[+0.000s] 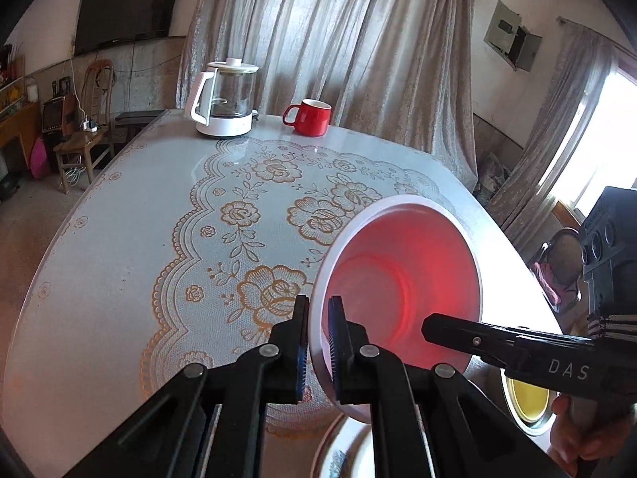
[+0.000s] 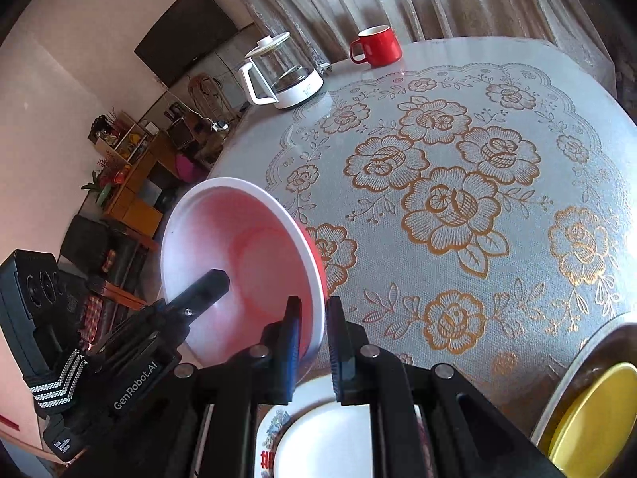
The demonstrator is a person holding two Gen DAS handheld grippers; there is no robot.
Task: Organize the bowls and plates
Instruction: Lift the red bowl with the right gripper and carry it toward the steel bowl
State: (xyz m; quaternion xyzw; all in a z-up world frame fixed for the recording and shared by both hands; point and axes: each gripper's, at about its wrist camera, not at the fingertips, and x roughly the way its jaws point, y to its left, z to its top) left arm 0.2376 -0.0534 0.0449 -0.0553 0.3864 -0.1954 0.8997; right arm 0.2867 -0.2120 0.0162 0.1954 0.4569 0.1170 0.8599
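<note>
Bowl (image 1: 402, 279) rim clamped – rt view shows shelves (image 2: 131, 183).

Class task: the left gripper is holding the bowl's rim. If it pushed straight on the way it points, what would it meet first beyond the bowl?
Probably the table. The left gripper, shut on the bowl, slants down toward it; depth is uncertain.

We see a glossy, probably plastic bowl (image 1: 402, 279), matt black gripper fingers (image 1: 338, 342), and a smooth, shiny lace-patterned tablecloth (image 2: 458, 199).
</note>
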